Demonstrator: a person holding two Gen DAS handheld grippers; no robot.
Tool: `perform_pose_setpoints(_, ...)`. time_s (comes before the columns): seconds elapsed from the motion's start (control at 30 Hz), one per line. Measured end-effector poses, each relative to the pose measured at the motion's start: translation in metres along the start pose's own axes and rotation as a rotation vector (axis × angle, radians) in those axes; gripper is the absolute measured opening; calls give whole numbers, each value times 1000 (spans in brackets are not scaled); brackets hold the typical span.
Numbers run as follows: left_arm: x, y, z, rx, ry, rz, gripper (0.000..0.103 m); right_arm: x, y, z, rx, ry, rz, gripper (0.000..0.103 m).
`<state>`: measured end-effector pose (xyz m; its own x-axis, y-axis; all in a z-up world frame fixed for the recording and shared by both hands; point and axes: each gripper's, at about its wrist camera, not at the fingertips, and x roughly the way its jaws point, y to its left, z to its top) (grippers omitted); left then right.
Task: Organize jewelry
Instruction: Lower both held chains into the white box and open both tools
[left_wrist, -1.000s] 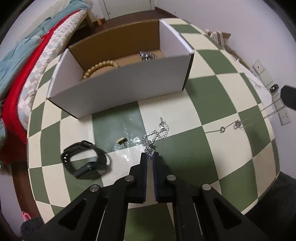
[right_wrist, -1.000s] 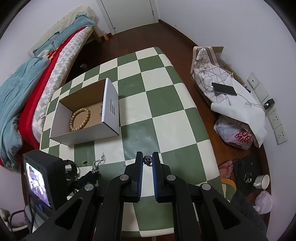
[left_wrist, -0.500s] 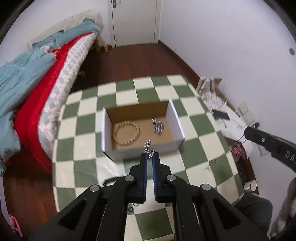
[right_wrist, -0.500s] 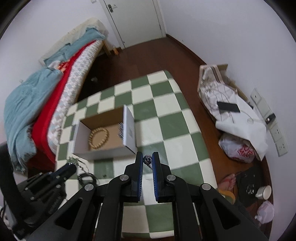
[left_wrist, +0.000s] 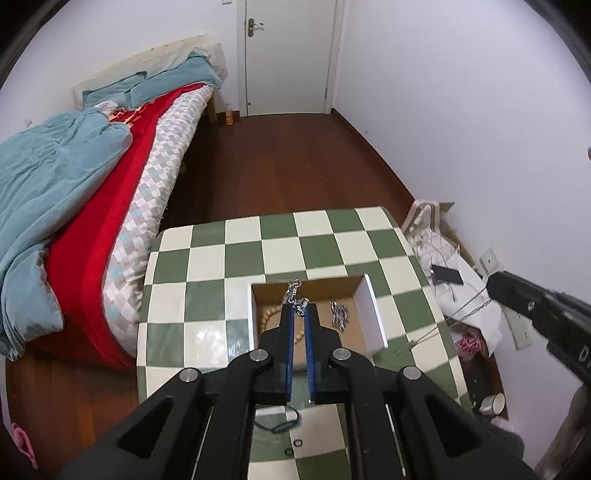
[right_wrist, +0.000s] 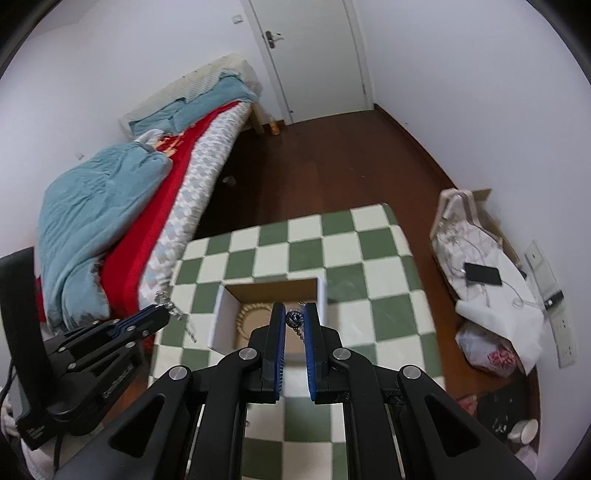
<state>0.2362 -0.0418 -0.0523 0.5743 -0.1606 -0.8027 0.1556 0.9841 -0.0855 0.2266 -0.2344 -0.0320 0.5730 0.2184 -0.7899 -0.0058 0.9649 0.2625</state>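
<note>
My left gripper (left_wrist: 299, 310) is shut on one end of a silver chain necklace (left_wrist: 294, 295), high above the open cardboard box (left_wrist: 373, 314). My right gripper (right_wrist: 294, 317) is shut on the chain's other end with a small round pendant (right_wrist: 293, 316); it also shows at the right of the left wrist view (left_wrist: 517, 295), the thin chain (left_wrist: 465, 308) stretched from it. The box holds a wooden bead bracelet (right_wrist: 248, 314) and a silver piece (left_wrist: 339, 314). The left gripper shows in the right wrist view (right_wrist: 147, 317).
The green-and-white checkered table (left_wrist: 207, 258) carries a black watch (left_wrist: 280, 424) and a small ring (left_wrist: 297, 442) near its front edge. A bed (left_wrist: 110, 184) stands left of the table. A bag, phone and cloth (right_wrist: 480, 273) lie on the floor at the right.
Both grippers have risen much higher above the table with the chain held between them. The box and table now look smaller and farther below.
</note>
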Motion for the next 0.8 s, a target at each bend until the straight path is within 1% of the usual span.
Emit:
perform_pose_setpoints(0.13,17,10,12,-33,38,-27,3,17,20,16,-22,11,19,10)
perform_pose_setpoints(0.23,39,17,15,-57,94,-63,3,38,31,23,-36,42,27,10)
perform_pose_setpoints(0.37,69,24,15,-85,170,-100,3,68,38,27,-40,96,30,10)
perform_pose_setpoints(0.57,98,33,11,-137,246,-160,3,107,37,26,-39,165,25,10)
perform_pose_setpoints(0.7,113,38,17,-151,273,-170,3,127,31,28,-27,206,33,10)
perform_pose_setpoints(0.8,121,42,21,-156,287,-155,4,141,27,32,-17,231,32,10)
